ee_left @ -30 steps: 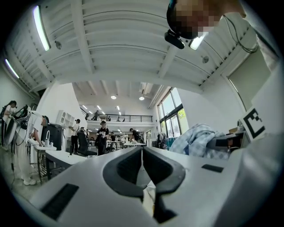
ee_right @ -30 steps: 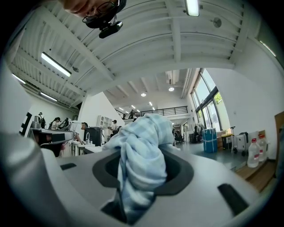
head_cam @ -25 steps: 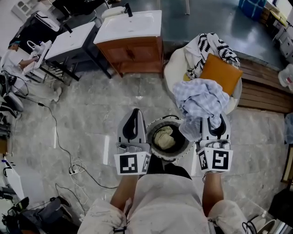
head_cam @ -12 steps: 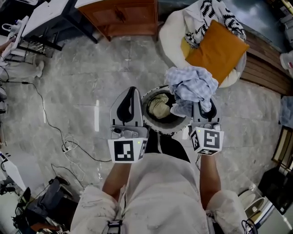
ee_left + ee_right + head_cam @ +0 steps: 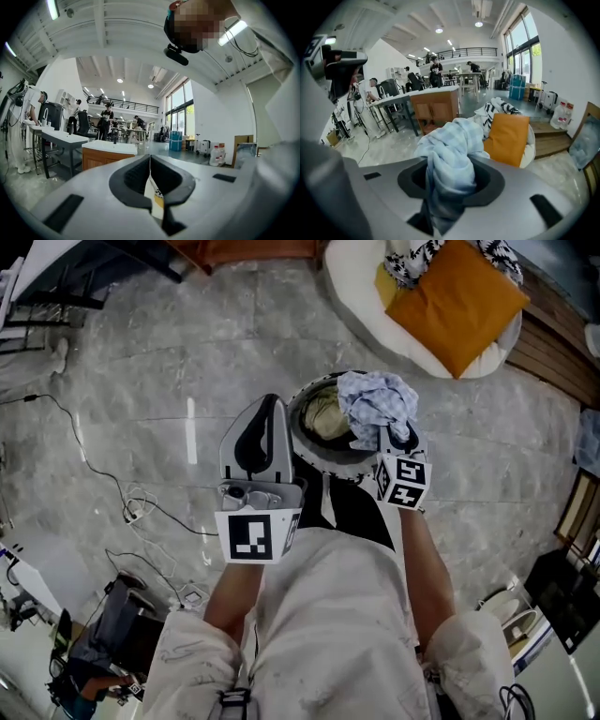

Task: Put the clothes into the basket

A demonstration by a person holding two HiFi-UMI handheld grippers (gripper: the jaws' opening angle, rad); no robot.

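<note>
Lowered: right gripper (image 5: pixel 399 435) grasping cloth (image 5: pixel 373 401), basket (image 5: pixel 307 439) just beneath; left gripper (image 5: pixel 269 401) clenched, empty, alongside.

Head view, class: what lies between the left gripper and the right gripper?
The basket, with a beige garment inside, shown in the head view. The right gripper holds a blue checked cloth over it.

Right gripper (image 5: pixel 397 440), mine, with blue checked cloth (image 5: pixel 373 401): lowered, cloth now bunched over the basket (image 5: pixel 309 442) mouth's right side. Left gripper (image 5: pixel 260 428), mine: sunk slightly beside the basket.
</note>
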